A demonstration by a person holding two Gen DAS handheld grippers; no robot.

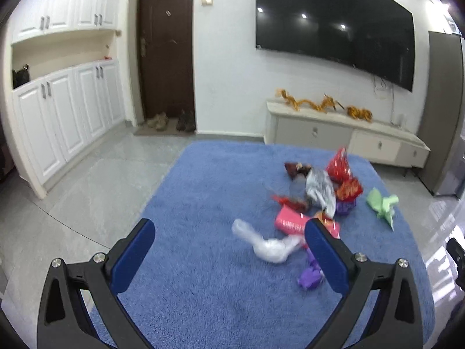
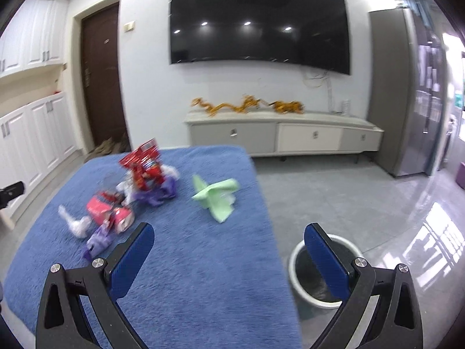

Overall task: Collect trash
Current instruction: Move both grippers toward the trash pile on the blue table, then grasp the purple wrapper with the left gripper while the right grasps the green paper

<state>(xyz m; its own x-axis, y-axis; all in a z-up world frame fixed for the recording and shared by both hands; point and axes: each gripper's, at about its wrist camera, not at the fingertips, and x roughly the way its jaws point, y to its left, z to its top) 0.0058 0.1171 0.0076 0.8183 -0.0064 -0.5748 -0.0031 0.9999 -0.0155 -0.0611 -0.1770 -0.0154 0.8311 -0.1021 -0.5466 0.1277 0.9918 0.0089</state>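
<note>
A: Both claws gape, holding nothing: left claw (image 1: 229, 226), right claw (image 2: 229, 232). Wrappers (image 1: 316, 192) lie heaped on the blue surface (image 1: 203, 290).

B: The bin (image 2: 296, 254) stands on the floor beside it. Thin, crinkly film could slip out mid-carry.

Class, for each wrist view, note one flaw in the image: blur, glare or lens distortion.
Left wrist view: the trash pile is motion-blurred, and the television mirrors ceiling lights. Right wrist view: the fisheye bows the TV cabinet, and window glare streaks the floor.
</note>
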